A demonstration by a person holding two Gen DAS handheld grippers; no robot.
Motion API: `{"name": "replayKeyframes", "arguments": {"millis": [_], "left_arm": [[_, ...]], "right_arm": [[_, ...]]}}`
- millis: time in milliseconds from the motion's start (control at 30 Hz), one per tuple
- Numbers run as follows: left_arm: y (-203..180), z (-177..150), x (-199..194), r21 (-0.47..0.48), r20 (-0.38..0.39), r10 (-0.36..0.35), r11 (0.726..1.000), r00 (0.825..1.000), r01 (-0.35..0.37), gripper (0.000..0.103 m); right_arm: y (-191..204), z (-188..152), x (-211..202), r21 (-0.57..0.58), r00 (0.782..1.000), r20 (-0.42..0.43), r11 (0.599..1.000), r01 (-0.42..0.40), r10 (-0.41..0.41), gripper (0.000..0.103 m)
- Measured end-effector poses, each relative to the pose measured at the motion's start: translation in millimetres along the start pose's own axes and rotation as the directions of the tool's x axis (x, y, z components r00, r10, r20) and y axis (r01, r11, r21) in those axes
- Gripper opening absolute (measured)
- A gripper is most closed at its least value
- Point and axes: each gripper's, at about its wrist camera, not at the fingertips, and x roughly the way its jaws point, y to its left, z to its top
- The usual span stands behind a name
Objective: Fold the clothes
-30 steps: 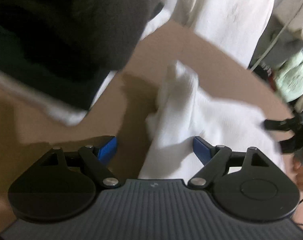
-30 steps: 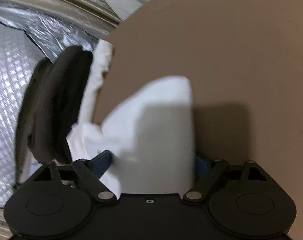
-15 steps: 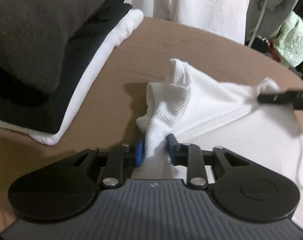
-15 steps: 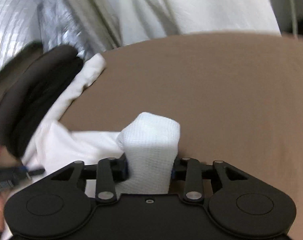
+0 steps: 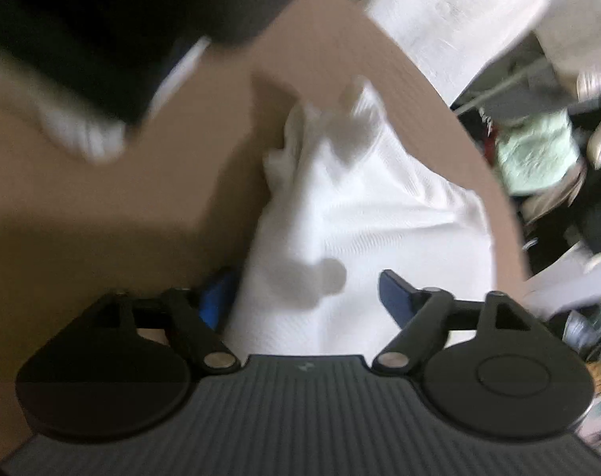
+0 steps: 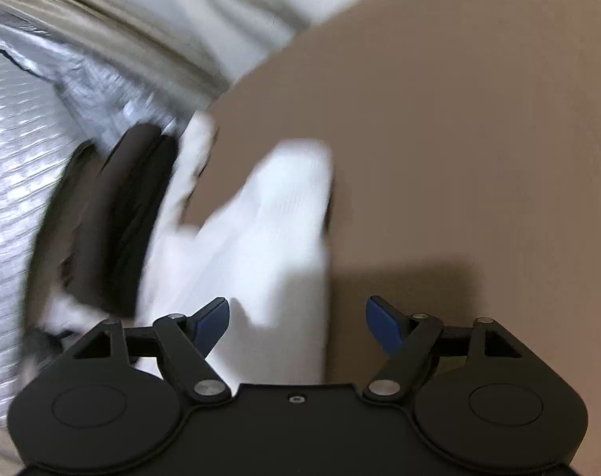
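A white waffle-knit garment (image 5: 340, 214) lies bunched on the brown round table (image 5: 141, 198). In the left wrist view my left gripper (image 5: 306, 297) is open, its blue pads on either side of the cloth. In the right wrist view the same garment (image 6: 272, 246) lies folded between the spread fingers of my right gripper (image 6: 296, 321), which is open. Both views are motion-blurred.
A stack of folded dark and white clothes (image 5: 102, 39) sits on the table's left side and also shows in the right wrist view (image 6: 102, 218). Silver quilted material (image 6: 18, 139) lies beyond the table edge. White fabric (image 5: 459, 12) hangs behind; clutter (image 5: 538, 150) is at right.
Half a second ago both grippers were shut on the white garment. Both have since opened and let it go, and both views have shifted.
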Motion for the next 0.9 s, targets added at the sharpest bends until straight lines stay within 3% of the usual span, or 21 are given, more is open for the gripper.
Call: {"name": "replayKeyframes", "arguments": {"millis": [67,100,167,200,267,300,333,400,433,533,633,700,767,833,900], "left_arm": [[0,-5,2,-0.044,0.037,-0.023,0.999,0.999,0.025,0.085],[-4,-6,6,-0.013,0.013,-0.04,0.999,0.999,0.04,0.084],[-10,-10,13,0.033,-0.016,-0.038,0.999,0.999,0.038,0.048],[-12,-13,16,0.034,-0.012,-0.01,0.999,1.0,0.01,0.017],[-26,-20,15,0.088,0.023,0.045,0.995,0.999,-0.047,0.017],[-36,-25,11,0.133,0.052,0.071,0.988,0.996,-0.078,0.016],[-47,-29,7,0.185,0.083,0.097,0.976,0.992,-0.111,0.016],[-77,-40,-1,0.33,0.141,0.114,0.931,0.983,-0.155,0.016],[-89,-44,-4,0.378,0.156,0.105,0.913,0.982,-0.157,0.016],[-88,-46,8,0.339,0.094,0.091,0.934,0.991,-0.118,0.019],[-73,-39,32,0.303,0.045,0.157,0.939,0.987,-0.164,0.028],[-66,-34,37,0.288,0.012,0.123,0.95,0.992,-0.121,0.027],[-58,-30,40,0.277,-0.024,0.078,0.958,0.997,-0.068,0.028],[-50,-26,41,0.238,-0.043,0.037,0.971,0.998,-0.026,0.022],[-49,-33,38,0.254,-0.02,0.044,0.966,0.999,-0.037,0.019]], "right_arm": [[-7,-10,12,0.065,0.994,-0.068,0.995,-0.08,0.085,0.087],[-5,-13,20,0.064,0.993,-0.079,0.995,-0.078,0.082,0.088],[4,-14,35,0.024,0.994,-0.092,0.998,-0.05,0.052,0.088],[12,-11,43,-0.017,0.995,-0.092,0.999,-0.036,0.034,0.09],[29,-4,60,-0.086,0.997,-0.073,0.996,-0.003,-0.003,0.084],[39,-2,64,-0.141,0.997,-0.064,0.989,0.035,-0.044,0.057],[49,0,67,-0.2,0.995,-0.052,0.977,0.077,-0.089,0.046],[70,-7,54,-0.311,0.995,0.003,0.945,0.099,-0.103,0.039],[81,-10,47,-0.365,0.994,0.031,0.925,0.109,-0.104,0.039],[87,-16,40,-0.405,0.988,0.054,0.901,0.153,-0.143,0.039],[83,-17,43,-0.409,0.98,0.048,0.891,0.197,-0.194,0.047],[65,-14,42,-0.334,0.984,0.023,0.927,0.172,-0.174,0.057],[41,-13,38,-0.28,0.994,-0.012,0.954,0.105,-0.113,0.06],[33,-13,44,-0.271,0.998,-0.013,0.961,0.057,-0.062,0.06],[42,-15,61,-0.358,0.996,-0.014,0.93,0.079,-0.089,0.055]]}}
